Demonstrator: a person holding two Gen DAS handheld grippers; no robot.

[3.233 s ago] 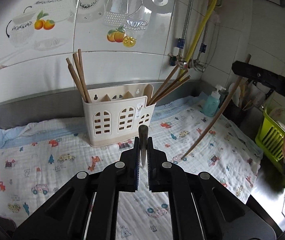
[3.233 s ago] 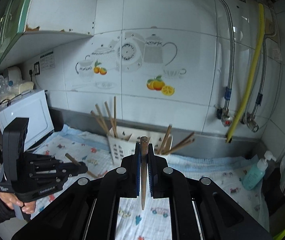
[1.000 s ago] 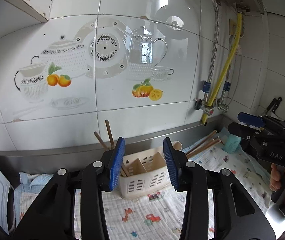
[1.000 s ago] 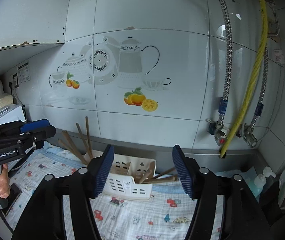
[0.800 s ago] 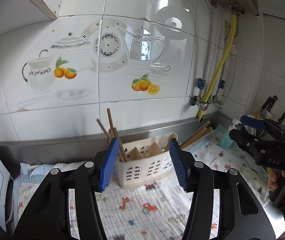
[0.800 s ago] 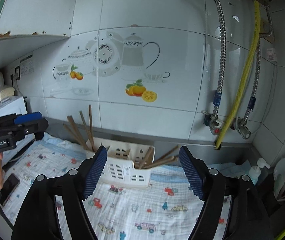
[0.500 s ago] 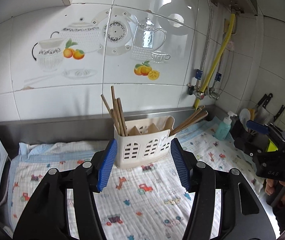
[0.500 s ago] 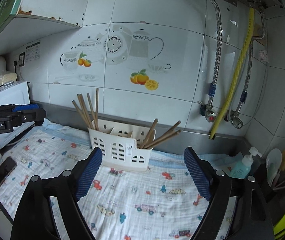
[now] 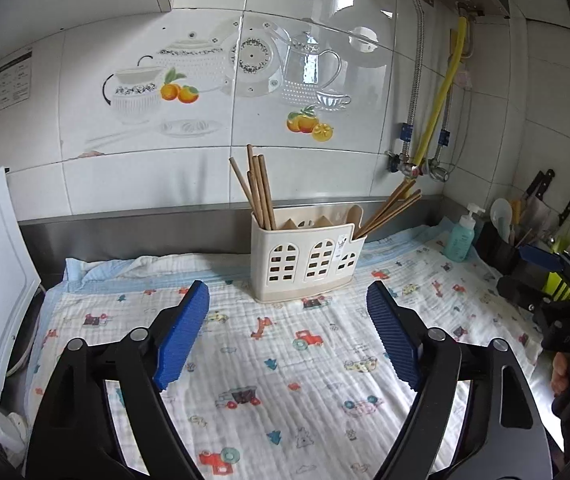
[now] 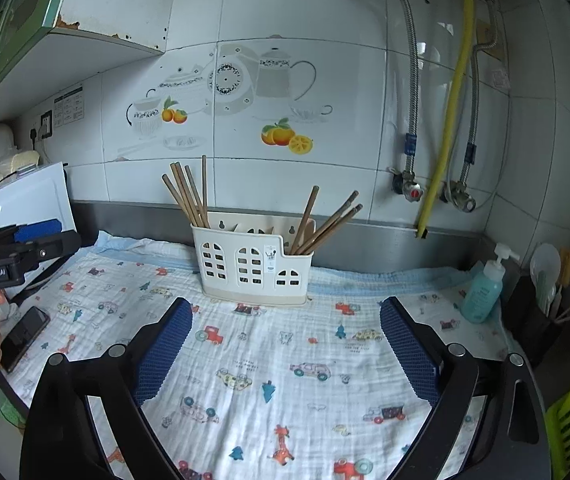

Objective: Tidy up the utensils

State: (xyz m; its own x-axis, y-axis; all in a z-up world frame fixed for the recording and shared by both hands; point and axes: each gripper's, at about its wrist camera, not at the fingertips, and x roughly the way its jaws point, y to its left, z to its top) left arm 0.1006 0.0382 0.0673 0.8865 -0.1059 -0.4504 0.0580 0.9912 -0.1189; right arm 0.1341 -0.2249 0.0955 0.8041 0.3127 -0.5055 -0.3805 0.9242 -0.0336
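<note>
We see the left gripper [image 9: 287,336] and right gripper [image 10: 285,348] both spread wide, jaws just having opened further, nothing between them, short of the utensil holder [image 9: 307,256]. The holder stands upright on the printed cloth [image 9: 285,360] covering the surface. Chopsticks [image 9: 259,190] fill its left compartment; more chopsticks [image 10: 327,222] lean out of its right. Behind it, the tiled wall [image 9: 205,80].
</note>
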